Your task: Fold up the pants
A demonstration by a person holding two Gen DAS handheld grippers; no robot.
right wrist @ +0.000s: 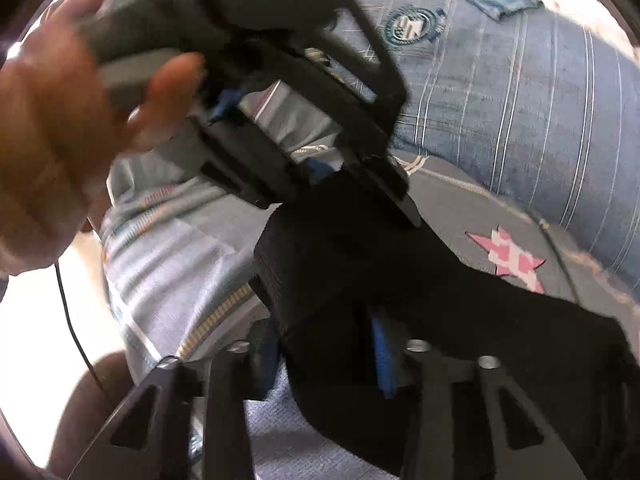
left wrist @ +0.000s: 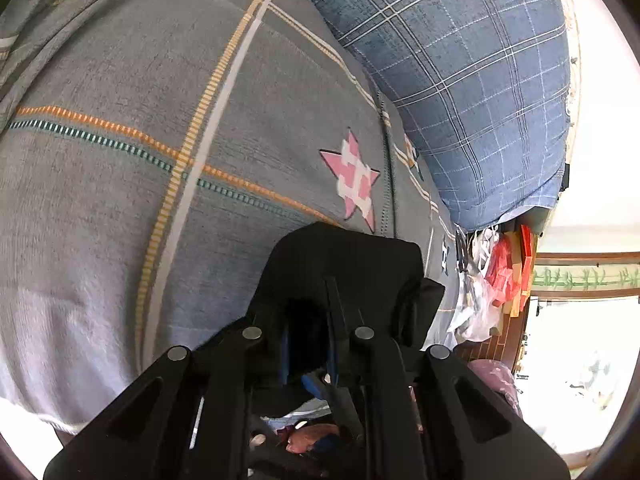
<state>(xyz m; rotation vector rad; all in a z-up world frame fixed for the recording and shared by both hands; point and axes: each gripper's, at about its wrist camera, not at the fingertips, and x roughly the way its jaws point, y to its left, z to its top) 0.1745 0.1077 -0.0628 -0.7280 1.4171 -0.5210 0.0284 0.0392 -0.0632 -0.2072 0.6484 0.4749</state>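
Observation:
Black pants (left wrist: 344,256) hang bunched over the fingers of my left gripper (left wrist: 316,320), which is shut on the cloth; only slivers of its blue pads (left wrist: 286,344) show. In the right wrist view the same pants (right wrist: 400,272) stretch from my left gripper (right wrist: 360,184), held by a hand (right wrist: 52,152) at the upper left, down into my right gripper (right wrist: 328,344). A thick fold of cloth sits between the right gripper's blue pads (right wrist: 380,352), which press on it. The fingertips of both grippers are hidden by the fabric.
Under everything lies a grey bedspread (left wrist: 120,200) with orange and green stripes and a pink star (left wrist: 358,178). A blue plaid quilt (left wrist: 460,80) is heaped at the far right. Plastic bags and red items (left wrist: 500,272) crowd the bed's edge by a bright window. A thin cable (right wrist: 68,312) hangs at the left.

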